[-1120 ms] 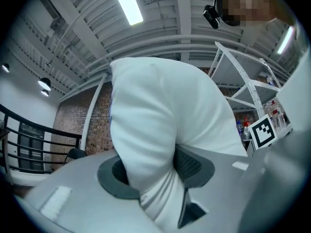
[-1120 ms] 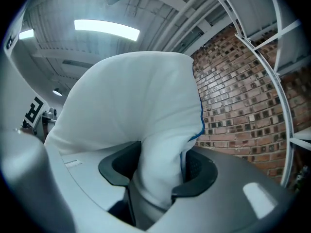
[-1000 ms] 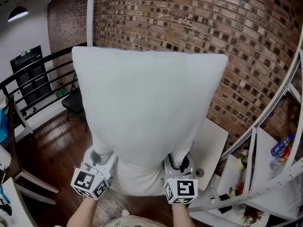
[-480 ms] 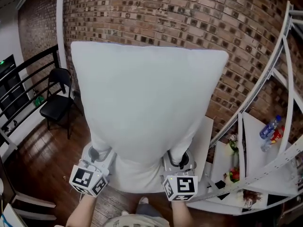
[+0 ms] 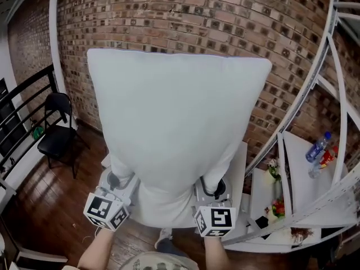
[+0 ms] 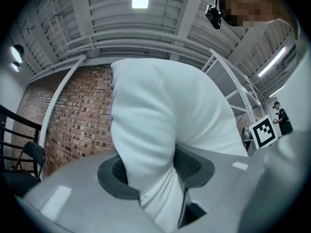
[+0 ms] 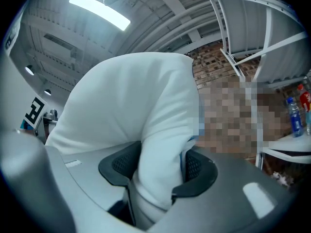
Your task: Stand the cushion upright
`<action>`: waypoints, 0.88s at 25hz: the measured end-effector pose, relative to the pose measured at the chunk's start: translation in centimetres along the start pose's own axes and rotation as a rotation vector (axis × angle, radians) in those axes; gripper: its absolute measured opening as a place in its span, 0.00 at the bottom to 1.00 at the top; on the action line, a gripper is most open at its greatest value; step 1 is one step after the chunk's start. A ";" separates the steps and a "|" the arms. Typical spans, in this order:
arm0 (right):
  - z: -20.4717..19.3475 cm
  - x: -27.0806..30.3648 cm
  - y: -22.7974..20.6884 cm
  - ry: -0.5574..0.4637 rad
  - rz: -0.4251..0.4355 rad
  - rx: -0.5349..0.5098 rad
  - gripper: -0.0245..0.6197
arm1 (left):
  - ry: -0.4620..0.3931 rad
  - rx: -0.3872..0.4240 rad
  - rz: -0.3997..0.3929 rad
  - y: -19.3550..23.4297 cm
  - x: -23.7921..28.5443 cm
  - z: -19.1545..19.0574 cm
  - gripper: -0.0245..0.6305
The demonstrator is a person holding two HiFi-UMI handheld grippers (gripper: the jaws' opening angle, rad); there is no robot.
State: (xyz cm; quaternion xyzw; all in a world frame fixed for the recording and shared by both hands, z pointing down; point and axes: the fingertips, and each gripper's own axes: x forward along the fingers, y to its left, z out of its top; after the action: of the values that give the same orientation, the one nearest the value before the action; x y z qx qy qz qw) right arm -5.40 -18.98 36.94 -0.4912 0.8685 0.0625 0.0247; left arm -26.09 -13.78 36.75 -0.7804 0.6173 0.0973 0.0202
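A large white cushion [image 5: 174,117] hangs in the air in front of me, held flat and upright, filling the middle of the head view. My left gripper [image 5: 120,180] pinches its lower left edge, and in the left gripper view the white fabric [image 6: 146,144] is squeezed between both dark pads [image 6: 192,165]. My right gripper [image 5: 212,189] grips the lower right edge, where the right gripper view shows the cushion [image 7: 146,130] bulging out between its pads [image 7: 119,166]. The cushion's bottom edge sags between the two grippers.
A brick wall [image 5: 225,21] lies ahead. A white spiral stair [image 5: 315,179] with a plastic bottle [image 5: 316,148] and small items on its steps stands at the right. A black chair [image 5: 56,142] and a black railing [image 5: 22,117] stand at the left on the dark wood floor [image 5: 50,207].
The view has swung right: the chair and railing slid leftward and the stair came closer. Both grippers keep the same hold on the cushion.
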 end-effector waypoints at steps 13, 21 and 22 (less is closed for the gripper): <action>-1.3 9.6 -8.5 -0.030 -0.101 0.007 0.35 | 0.004 0.019 -0.100 1.6 14.6 -1.5 0.35; -2.0 14.8 -14.6 -0.047 -0.164 0.000 0.35 | -0.002 0.019 -0.163 1.5 23.9 -2.9 0.35; -2.0 15.2 -15.3 -0.053 -0.172 0.002 0.35 | -0.004 0.019 -0.174 1.3 25.0 -3.1 0.35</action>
State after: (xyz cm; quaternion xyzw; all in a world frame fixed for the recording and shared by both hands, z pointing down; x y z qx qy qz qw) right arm -0.06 -39.97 36.07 -0.5622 0.8221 0.0723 0.0532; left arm -21.53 -38.50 35.46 -0.8306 0.5482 0.0908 0.0374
